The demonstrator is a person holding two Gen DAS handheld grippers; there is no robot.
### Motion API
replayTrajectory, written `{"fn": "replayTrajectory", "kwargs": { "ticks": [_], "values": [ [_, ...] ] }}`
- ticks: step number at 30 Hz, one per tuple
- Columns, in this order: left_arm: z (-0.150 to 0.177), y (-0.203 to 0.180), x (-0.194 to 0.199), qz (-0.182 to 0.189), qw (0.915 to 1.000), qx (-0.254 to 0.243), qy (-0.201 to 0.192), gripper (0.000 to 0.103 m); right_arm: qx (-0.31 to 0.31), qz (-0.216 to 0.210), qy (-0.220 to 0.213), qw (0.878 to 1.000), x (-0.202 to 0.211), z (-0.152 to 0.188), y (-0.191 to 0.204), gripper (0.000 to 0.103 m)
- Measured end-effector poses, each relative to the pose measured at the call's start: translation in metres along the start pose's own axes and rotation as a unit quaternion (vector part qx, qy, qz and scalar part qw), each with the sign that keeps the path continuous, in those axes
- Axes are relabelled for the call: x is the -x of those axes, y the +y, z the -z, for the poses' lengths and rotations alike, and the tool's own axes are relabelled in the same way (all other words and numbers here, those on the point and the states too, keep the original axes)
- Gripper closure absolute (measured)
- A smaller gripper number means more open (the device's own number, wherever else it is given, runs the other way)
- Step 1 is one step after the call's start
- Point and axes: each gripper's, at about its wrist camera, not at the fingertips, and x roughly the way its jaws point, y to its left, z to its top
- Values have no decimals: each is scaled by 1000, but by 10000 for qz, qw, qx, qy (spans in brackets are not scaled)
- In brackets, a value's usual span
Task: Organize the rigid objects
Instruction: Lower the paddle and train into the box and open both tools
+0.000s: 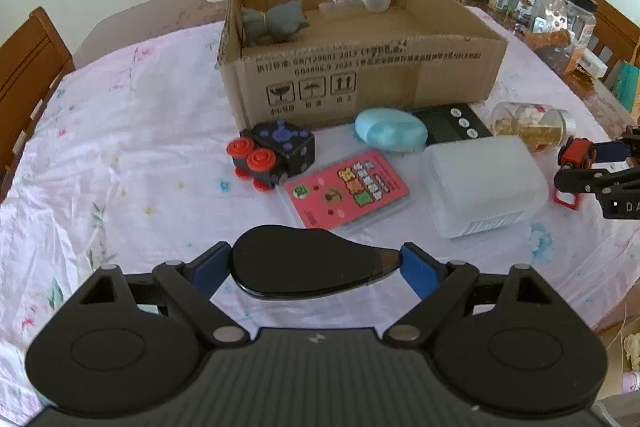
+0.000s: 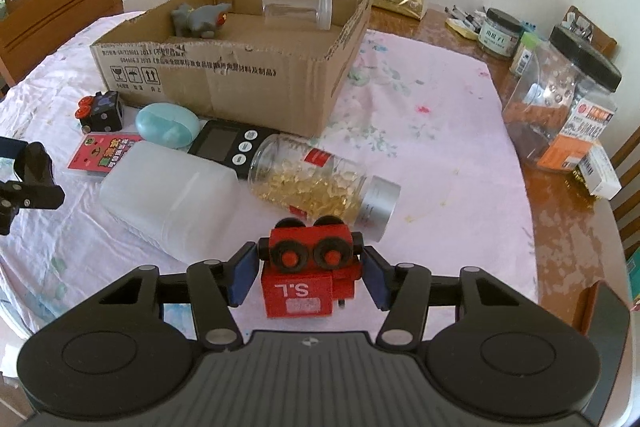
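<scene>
Both picks done, nothing lifted into the cardboard box (image 1: 360,75) yet. Left gripper (image 1: 316,267) jaws wide but clamped on black teardrop gadget (image 1: 304,267); right gripper (image 2: 306,267) jaws clamped on red toy truck (image 2: 308,267), marked "S.L". Next: carry over box rim, release inside. Box print: "GB4806.9 2023".

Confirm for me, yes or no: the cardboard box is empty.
No: the cardboard box already holds a grey toy animal and a clear plastic jar.

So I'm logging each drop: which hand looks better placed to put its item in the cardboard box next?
Likely the left gripper: it's shut on the black teardrop object, facing the cardboard box.
</scene>
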Motion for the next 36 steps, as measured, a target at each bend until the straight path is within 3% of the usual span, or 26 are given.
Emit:
{"fn": "replayTrajectory", "kwargs": {
  "ticks": [16, 22, 28, 36],
  "values": [
    [-20, -3, 22, 201, 9995, -223, -119, 13, -103, -262, -91, 9996, 26, -13, -5, 43],
    [-41, 0, 38, 352, 9987, -357, -134, 13, 177, -438, -277, 9985, 44, -45, -6, 43],
    [-79, 2, 48, 283, 9962, -663, -486, 13, 412, -674, -579, 9952, 49, -86, -5, 43],
    [-133, 7, 16, 159, 9938, -793, -759, 13, 490, -809, -816, 9922, 35, -130, -2, 43]
  ]
}}
